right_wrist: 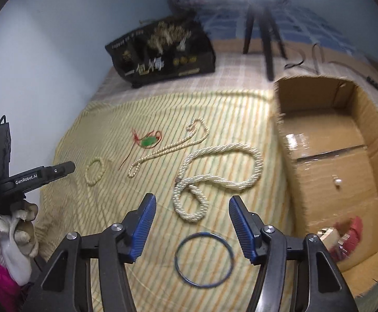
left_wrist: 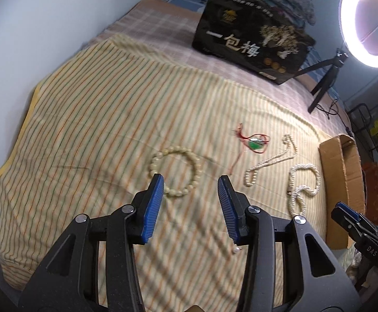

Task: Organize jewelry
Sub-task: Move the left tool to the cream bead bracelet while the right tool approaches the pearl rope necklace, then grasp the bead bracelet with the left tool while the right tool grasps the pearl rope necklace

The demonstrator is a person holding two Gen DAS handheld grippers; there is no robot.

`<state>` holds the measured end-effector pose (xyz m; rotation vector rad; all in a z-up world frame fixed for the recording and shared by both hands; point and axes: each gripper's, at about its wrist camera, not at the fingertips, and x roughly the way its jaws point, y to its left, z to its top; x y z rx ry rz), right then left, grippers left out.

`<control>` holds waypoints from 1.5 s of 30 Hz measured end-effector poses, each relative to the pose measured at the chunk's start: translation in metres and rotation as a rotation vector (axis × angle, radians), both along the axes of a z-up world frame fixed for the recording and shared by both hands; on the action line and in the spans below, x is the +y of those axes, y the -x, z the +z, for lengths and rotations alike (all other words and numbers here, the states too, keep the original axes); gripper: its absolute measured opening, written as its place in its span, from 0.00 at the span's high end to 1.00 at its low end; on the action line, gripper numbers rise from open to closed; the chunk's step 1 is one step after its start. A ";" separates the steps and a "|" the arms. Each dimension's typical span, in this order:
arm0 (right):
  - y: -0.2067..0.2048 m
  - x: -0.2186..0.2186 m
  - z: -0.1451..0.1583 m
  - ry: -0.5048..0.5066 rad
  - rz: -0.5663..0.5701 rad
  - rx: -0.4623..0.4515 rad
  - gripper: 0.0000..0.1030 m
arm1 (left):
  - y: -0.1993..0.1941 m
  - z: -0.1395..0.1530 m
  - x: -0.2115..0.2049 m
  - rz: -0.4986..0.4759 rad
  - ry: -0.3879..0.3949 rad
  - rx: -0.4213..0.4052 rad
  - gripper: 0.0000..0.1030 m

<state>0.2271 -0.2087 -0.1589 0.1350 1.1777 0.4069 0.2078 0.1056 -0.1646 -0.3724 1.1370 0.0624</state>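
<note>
Right wrist view: the wide-open right hand-held gripper point(right_wrist: 191, 205) is being lined over the blue bangle point(right_wrist: 204, 259), best pinched across one rim.

Home bedroom: cloth-covered bed point(left_wrist: 110, 91), ring light point(left_wrist: 371, 20).

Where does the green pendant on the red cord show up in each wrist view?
Left wrist: green pendant lies right of centre, beyond the open left gripper.
Right wrist: green pendant lies left of centre, far beyond the open right gripper.
Shared landmark: the thin pearl strand lies just to its right.
</note>
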 end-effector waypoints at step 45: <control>-0.023 0.028 -0.057 0.069 0.044 0.098 0.95 | -0.034 -0.060 0.015 0.056 -0.087 0.088 0.95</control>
